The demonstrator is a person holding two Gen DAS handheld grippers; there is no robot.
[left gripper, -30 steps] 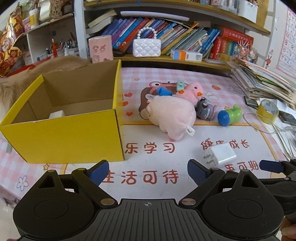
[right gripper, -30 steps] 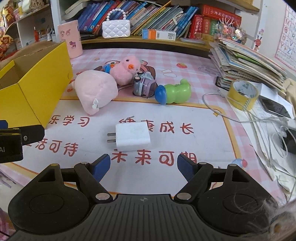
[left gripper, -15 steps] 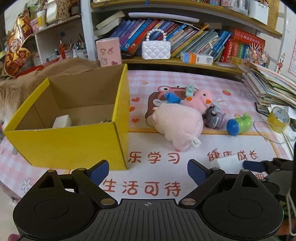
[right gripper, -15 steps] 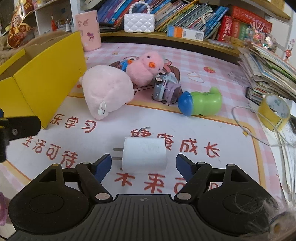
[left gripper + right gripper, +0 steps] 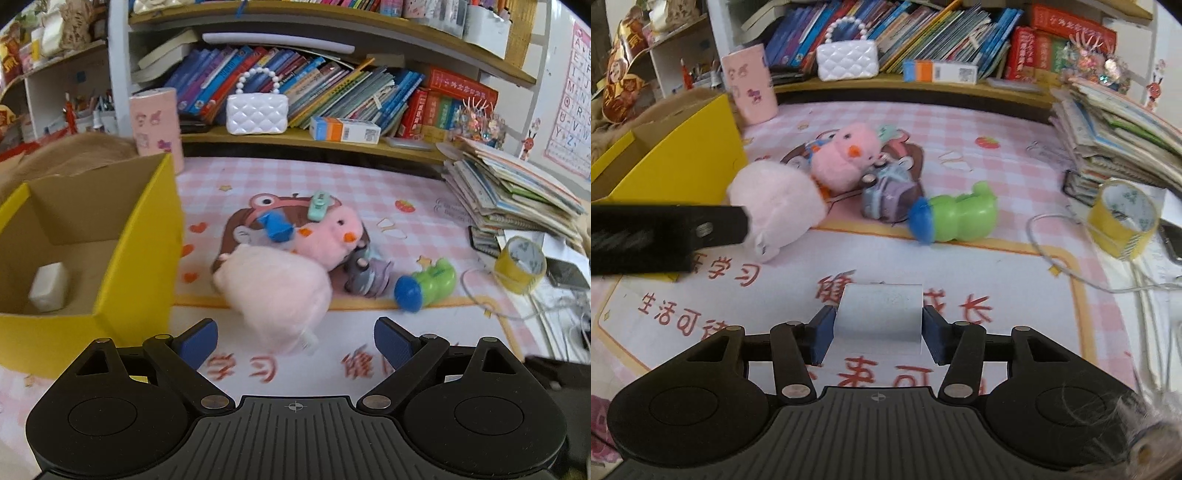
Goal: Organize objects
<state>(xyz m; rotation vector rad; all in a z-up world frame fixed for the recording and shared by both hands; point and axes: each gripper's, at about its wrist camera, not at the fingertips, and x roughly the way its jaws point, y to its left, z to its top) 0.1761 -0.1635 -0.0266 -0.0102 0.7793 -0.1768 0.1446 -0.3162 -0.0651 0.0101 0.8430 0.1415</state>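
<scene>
My right gripper (image 5: 879,332) is closing on a white charger plug (image 5: 881,310) lying on the printed mat; both blue pads touch its sides. My left gripper (image 5: 295,343) stands open with nothing between its pads, just in front of a pale pink plush (image 5: 277,295). Behind the plush lie a pink chick plush (image 5: 328,236), a grey-purple toy car (image 5: 369,277) and a green toy with a blue end (image 5: 428,280). A yellow cardboard box (image 5: 110,295) stands open at the left with a white block (image 5: 50,286) inside. One finger (image 5: 701,225) of the left gripper reaches in from the left in the right wrist view.
A yellow tape roll (image 5: 1123,218), a white cable (image 5: 1056,258) and a stack of books (image 5: 1123,147) fill the right side. A pink cup (image 5: 750,88) and a white quilted handbag (image 5: 847,61) stand at the back by the bookshelf.
The right gripper moved forward over the charger and its jaws narrowed onto it. The left gripper moved forward toward the pale pink plush, still open.
</scene>
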